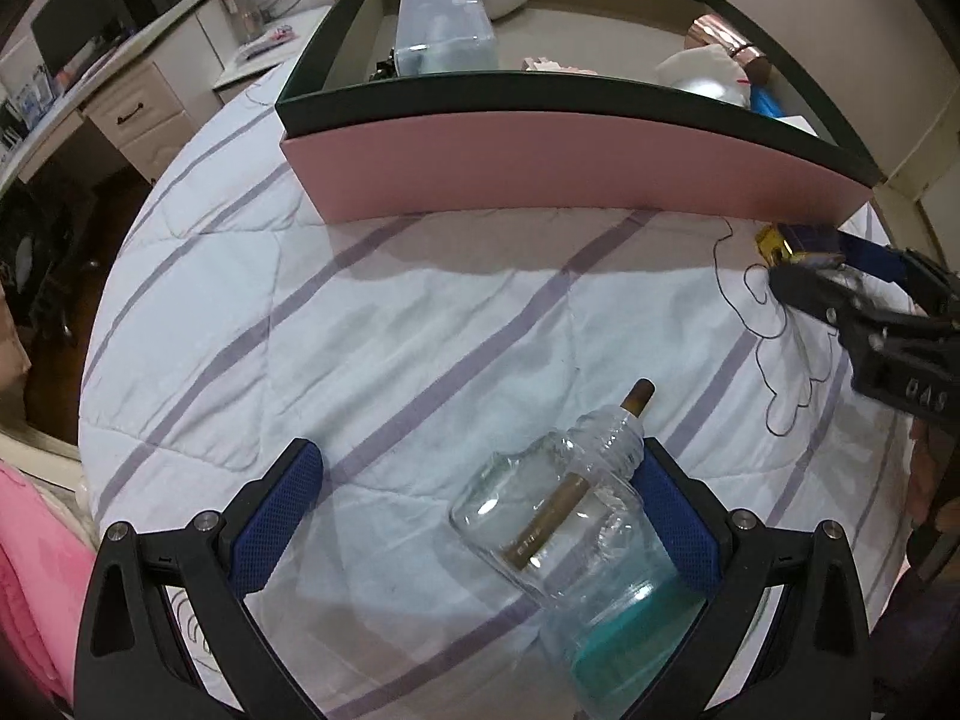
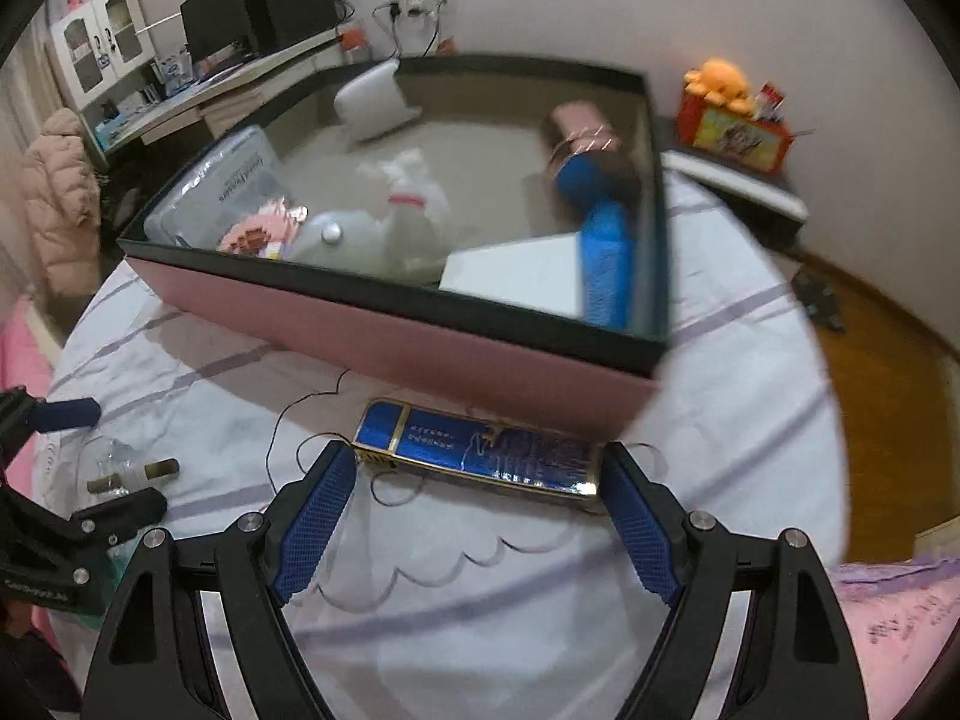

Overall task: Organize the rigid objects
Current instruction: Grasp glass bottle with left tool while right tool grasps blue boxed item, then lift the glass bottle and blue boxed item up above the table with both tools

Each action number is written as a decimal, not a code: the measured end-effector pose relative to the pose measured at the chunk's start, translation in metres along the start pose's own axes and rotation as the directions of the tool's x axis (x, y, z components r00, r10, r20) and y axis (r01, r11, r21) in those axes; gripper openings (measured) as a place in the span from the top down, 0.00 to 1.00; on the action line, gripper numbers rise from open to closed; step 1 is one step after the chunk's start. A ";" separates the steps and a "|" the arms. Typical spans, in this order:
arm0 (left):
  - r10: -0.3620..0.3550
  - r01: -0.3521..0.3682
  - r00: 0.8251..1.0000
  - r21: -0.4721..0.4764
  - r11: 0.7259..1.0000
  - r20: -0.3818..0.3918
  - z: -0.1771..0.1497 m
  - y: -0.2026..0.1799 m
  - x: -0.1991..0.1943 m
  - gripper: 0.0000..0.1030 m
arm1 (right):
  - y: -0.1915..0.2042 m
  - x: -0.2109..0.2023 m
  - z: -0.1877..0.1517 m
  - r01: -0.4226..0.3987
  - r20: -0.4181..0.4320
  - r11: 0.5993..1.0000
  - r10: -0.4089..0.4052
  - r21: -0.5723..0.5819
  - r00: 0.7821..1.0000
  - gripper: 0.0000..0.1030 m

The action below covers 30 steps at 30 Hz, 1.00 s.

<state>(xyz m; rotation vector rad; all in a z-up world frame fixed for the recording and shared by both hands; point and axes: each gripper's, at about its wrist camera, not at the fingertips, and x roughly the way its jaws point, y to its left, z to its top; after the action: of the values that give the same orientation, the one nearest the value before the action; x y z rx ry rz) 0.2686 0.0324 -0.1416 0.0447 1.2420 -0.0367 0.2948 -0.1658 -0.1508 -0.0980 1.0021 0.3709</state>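
Observation:
A clear glass bottle [image 1: 576, 516] with a brown wick and teal liquid lies on the striped bed cover. My left gripper [image 1: 480, 498] is open, its right finger against the bottle. The bottle also shows in the right wrist view [image 2: 120, 471]. A flat blue-and-gold box [image 2: 480, 450] lies in front of the pink storage box [image 2: 420, 348]. My right gripper [image 2: 477, 504] is open, its fingers astride the blue box's two ends. In the left wrist view the right gripper [image 1: 804, 258] sits at the right over the blue box [image 1: 774, 240].
The pink storage box [image 1: 540, 162] with a dark rim holds a clear plastic case [image 1: 444, 30], a white pouch, a copper tube [image 1: 726, 39], a blue object [image 2: 606, 252] and white paper. A desk with monitor stands at left. An orange plush on a red box [image 2: 732, 114] sits at right.

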 end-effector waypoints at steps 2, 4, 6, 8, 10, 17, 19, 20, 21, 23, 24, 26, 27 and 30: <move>0.007 -0.007 1.000 0.002 1.000 0.002 0.001 -0.001 0.002 0.00 | 0.001 -0.004 -0.005 -0.006 -0.001 1.000 0.006 -0.016 1.000 0.19; 0.014 -0.014 1.000 0.003 1.000 0.005 0.002 -0.001 0.002 0.00 | 0.002 -0.013 -0.016 -0.040 -0.006 0.999 0.039 -0.007 0.999 0.20; 0.020 -0.020 1.000 0.006 1.000 0.008 0.002 -0.002 0.004 0.00 | 0.005 -0.022 -0.029 -0.041 -0.013 0.999 0.041 0.002 0.999 0.20; 0.016 -0.016 1.000 0.001 1.000 0.007 0.003 -0.002 0.003 0.00 | 0.009 -0.031 -0.043 -0.046 -0.023 0.999 0.046 0.019 0.999 0.20; 0.020 -0.020 1.000 0.003 1.000 0.009 0.002 -0.001 0.003 0.00 | 0.012 -0.041 -0.058 -0.046 -0.029 0.998 0.047 0.050 0.998 0.20; 0.027 -0.027 1.000 -0.002 1.000 0.002 -0.005 -0.004 -0.001 0.00 | 0.010 -0.042 -0.064 0.035 -0.038 0.994 -0.032 0.107 0.999 0.18; 0.021 -0.021 1.000 -0.010 1.000 0.010 -0.008 -0.003 -0.001 0.00 | 0.016 -0.039 -0.064 0.077 -0.037 0.994 -0.074 0.072 0.997 0.17; 0.022 -0.022 1.000 -0.007 1.000 0.013 -0.009 -0.003 -0.002 0.00 | 0.018 -0.037 -0.064 0.087 -0.032 0.994 -0.085 0.065 0.996 0.15; 0.021 -0.021 0.999 0.004 1.000 0.024 -0.011 -0.004 -0.003 0.03 | 0.018 -0.037 -0.064 0.091 -0.025 0.993 -0.089 0.070 0.996 0.15; -0.003 0.001 0.999 0.041 0.999 0.050 -0.016 -0.009 -0.009 0.17 | 0.014 -0.039 -0.065 0.081 -0.012 0.992 -0.080 0.092 0.997 0.19; -0.009 0.005 0.998 0.060 0.998 0.058 -0.019 -0.012 -0.013 0.29 | 0.012 -0.040 -0.066 0.072 -0.010 0.993 -0.071 0.097 0.997 0.19; -0.029 0.023 0.998 0.081 0.996 0.064 -0.021 -0.017 -0.018 0.49 | 0.011 -0.042 -0.067 0.069 -0.004 0.993 -0.069 0.096 0.998 0.19; -0.020 0.015 0.998 0.086 0.996 0.066 -0.021 -0.019 -0.020 0.49 | 0.011 -0.042 -0.067 0.073 -0.002 0.993 -0.073 0.097 0.997 0.19; -0.020 0.014 0.998 0.091 0.996 0.067 -0.022 -0.019 -0.021 0.49 | 0.012 -0.043 -0.066 0.070 0.002 0.993 -0.071 0.096 0.997 0.19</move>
<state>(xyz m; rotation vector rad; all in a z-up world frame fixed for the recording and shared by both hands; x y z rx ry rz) 0.2404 0.0143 -0.1288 0.1110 1.1726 -0.1085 0.2166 -0.1824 -0.1495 -0.0452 1.0064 0.2578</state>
